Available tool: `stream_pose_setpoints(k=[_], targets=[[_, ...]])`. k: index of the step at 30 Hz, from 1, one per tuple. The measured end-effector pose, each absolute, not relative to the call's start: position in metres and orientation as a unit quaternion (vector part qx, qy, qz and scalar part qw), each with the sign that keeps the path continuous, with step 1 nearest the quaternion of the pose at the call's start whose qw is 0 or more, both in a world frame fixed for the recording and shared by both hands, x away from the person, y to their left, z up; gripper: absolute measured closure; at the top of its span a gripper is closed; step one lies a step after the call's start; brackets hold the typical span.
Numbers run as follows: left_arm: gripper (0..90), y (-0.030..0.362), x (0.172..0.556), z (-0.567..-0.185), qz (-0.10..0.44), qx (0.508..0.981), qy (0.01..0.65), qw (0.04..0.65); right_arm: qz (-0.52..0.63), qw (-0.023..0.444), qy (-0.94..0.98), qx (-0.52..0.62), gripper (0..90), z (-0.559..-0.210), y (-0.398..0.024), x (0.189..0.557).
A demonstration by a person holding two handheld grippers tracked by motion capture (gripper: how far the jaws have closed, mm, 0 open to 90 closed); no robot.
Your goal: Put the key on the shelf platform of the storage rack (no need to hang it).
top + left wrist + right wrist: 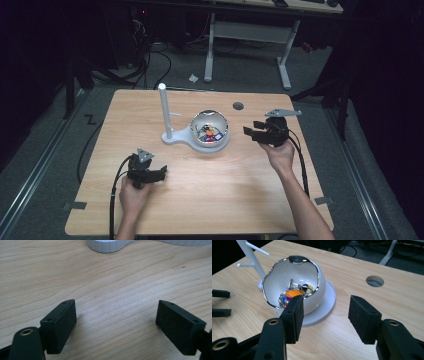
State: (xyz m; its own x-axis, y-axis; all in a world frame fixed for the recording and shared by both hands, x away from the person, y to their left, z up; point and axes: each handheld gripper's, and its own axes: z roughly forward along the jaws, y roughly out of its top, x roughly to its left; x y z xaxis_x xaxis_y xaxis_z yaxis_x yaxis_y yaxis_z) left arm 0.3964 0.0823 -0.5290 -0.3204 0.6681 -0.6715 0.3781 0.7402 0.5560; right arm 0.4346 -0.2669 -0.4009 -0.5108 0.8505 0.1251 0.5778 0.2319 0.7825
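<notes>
A white bowl (210, 131) with a wavy silver rim sits on a round white base at the table's middle. Small colourful trinkets and metal rings (294, 293) lie inside the bowl (287, 272). A white post (164, 110) with thin pegs rises from the same base to the bowl's left. My right gripper (248, 131) hovers just right of the bowl, pointing at it, and in the right gripper view it (325, 307) is open with nothing between its jaws. My left gripper (162, 172) rests low near the front left, open over bare wood (116, 315).
A round cable hole (238, 105) sits in the wooden table (200, 200) behind the right gripper. The stand's base edge (107, 245) lies ahead of the left gripper. Cables and white desk legs (285, 65) stand on the floor beyond the table's far edge.
</notes>
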Motion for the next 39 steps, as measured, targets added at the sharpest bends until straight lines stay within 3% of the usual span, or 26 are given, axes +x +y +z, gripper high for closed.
stream_pose_setpoints(k=[39], targets=[[17.2, 0.082, 0.396, -0.529, 0.150, 0.327, 0.799, 0.482, 0.439, 0.172, 0.743, 0.474, 46.6, -0.397, -0.304, 0.369]])
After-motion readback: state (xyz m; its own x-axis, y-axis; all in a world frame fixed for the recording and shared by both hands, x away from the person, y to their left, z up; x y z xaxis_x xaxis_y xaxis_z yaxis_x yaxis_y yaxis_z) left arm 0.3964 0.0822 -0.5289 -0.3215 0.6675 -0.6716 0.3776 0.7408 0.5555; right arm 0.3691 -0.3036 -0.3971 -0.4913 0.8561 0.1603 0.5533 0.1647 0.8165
